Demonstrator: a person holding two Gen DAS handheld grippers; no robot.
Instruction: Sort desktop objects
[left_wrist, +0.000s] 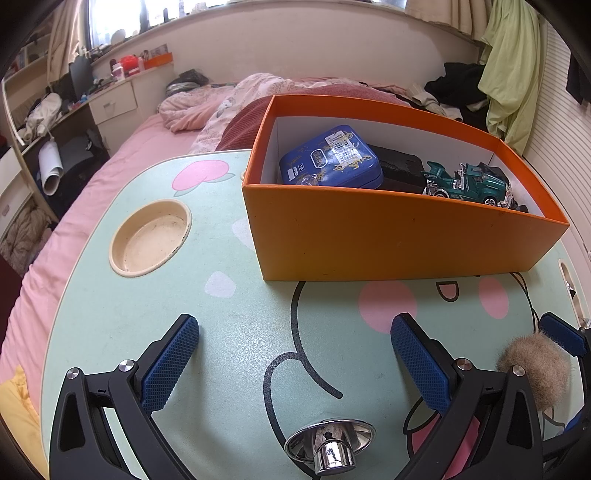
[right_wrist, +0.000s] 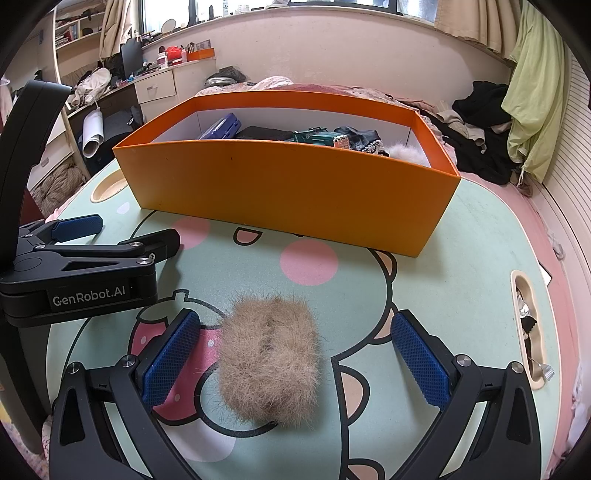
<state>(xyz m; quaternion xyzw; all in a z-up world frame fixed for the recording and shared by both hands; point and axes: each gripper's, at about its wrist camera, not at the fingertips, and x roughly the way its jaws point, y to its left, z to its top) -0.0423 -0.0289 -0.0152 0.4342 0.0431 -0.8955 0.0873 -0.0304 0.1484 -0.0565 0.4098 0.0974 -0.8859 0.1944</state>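
Observation:
A tan fuzzy ball lies on the mint cartoon table. My right gripper is open, one blue pad on each side of the ball without touching it. My left gripper is open over bare tabletop, and a shiny chrome bell-shaped piece sits low between its fingers. At the left view's right edge is the fuzzy ball. The orange box behind holds a blue tin, a green toy car and a black item.
A round cream cup recess is sunk into the table's left side, and a long slot runs along its right edge. In the right wrist view, the left gripper lies to the left. A pink bed with heaped clothes surrounds the table.

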